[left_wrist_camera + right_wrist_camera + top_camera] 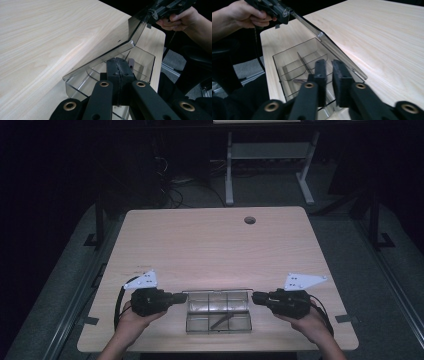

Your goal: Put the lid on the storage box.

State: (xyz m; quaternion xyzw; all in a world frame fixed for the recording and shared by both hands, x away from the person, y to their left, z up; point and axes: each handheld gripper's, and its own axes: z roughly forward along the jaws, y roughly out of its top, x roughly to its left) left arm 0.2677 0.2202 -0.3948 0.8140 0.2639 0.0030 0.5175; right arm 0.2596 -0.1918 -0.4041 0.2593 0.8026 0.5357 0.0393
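Two handheld grippers are bracketing a clear plastic compartment box [190, 321] at the near edge of the light wooden table [210, 250]. Its transparent hinged lid [136, 30] is standing raised.

1. Left gripper [182, 298]: jaws are pressing fully together at the lid's left corner; a pinch cannot be confirmed.
2. Right gripper [255, 297]: jaws are standing narrowly apart at the right corner; grip cannot be told.

Judged step: lid handling. The next move is calling for even, simultaneous motion at both ends.
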